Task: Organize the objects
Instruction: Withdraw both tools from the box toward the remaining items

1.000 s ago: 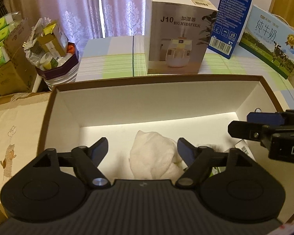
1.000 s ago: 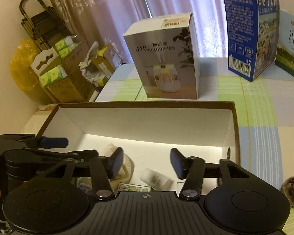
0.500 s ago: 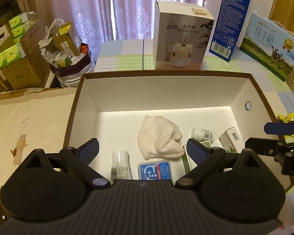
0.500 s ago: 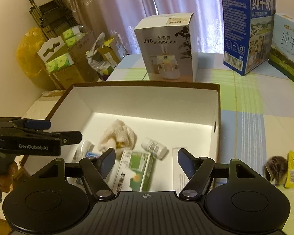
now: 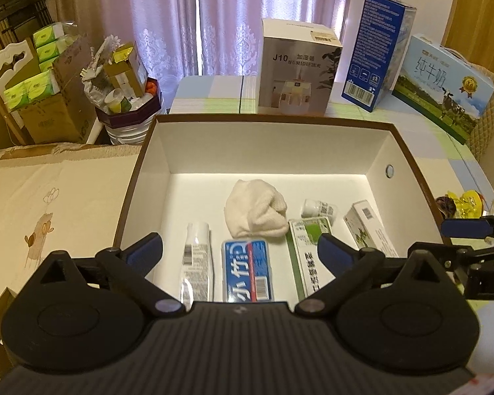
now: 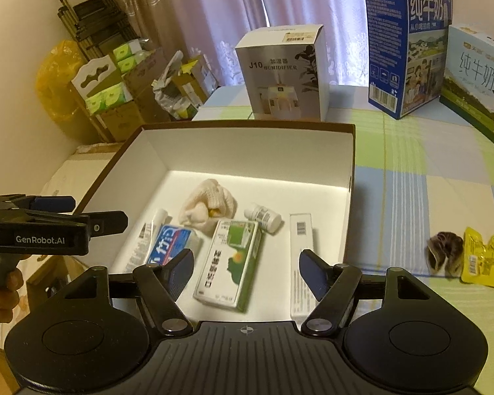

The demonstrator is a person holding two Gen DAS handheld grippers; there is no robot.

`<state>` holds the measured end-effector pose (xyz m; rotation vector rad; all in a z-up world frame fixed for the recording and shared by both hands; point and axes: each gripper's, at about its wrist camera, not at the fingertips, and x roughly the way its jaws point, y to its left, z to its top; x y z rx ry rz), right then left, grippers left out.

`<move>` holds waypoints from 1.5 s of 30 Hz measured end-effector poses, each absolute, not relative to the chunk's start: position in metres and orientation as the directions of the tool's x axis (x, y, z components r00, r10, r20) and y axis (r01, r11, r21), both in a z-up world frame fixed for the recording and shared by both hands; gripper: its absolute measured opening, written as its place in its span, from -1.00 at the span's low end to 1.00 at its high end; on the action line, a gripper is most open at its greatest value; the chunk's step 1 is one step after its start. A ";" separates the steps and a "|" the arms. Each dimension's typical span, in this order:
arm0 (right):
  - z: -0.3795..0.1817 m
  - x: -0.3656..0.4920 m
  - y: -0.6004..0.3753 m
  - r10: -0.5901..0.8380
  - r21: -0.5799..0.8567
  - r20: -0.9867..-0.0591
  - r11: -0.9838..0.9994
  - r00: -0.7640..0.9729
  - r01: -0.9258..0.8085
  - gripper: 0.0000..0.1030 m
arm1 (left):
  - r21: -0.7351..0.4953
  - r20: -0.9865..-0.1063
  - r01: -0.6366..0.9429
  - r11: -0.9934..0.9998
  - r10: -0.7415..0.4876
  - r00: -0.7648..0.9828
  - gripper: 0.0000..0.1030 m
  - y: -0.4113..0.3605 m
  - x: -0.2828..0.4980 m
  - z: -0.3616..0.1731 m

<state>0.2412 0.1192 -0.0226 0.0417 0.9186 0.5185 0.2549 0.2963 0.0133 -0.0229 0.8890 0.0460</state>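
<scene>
Left wrist view, from the left edge across: cardboard boxes of green tissue packs (image 5: 33, 79) at upper left, a purple tub of clutter (image 5: 128, 112) beside them, pale curtains (image 5: 214, 16) along the top. At centre, an open box (image 5: 266, 121) with brown rim and white inside, filling the middle of the frame. Lying on its floor, left to right: a white tube (image 5: 196, 253), a blue tissue pack (image 5: 248, 270), a balled white cloth (image 5: 255, 207) just above that pack, a green-and-white carton (image 5: 308, 250), a small white bottle (image 5: 317, 209) above the carton, and a slim white carton (image 5: 367, 227) near the right wall. Behind the box, a humidifier box (image 5: 296, 65), then a tall blue milk carton (image 5: 375, 49), then a light blue milk case (image 5: 444, 85) at upper right. Left gripper (image 5: 240, 250) at the bottom, fingers spread wide apart, holding nothing, poised over the near edge of the box.

Right wrist view: at the left edge, the other tool with a hand (image 6: 3, 296) on its grip. Same box (image 6: 247, 126) at centre, same items inside. Right gripper (image 6: 246, 268) at the bottom, fingers likewise wide apart and empty, above the green-and-white carton (image 6: 230, 263). At the right, on the checked tablecloth (image 6: 411, 181), a dark furry lump (image 6: 444, 253) touching yellow snack packets (image 6: 484, 253), outside the box.
</scene>
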 end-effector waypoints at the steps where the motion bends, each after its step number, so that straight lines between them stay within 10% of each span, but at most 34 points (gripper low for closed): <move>1: -0.022 0.238 0.119 0.445 0.250 -0.746 0.877 0.495 -0.411 0.33 | -0.002 -0.778 -0.051 0.999 0.030 0.627 0.93 0.295 0.252 0.013; 45: -0.017 0.151 -0.001 0.436 0.273 -0.767 0.886 0.471 -0.376 0.33 | 0.000 -0.826 0.006 1.000 -0.004 0.563 0.93 0.160 0.165 0.005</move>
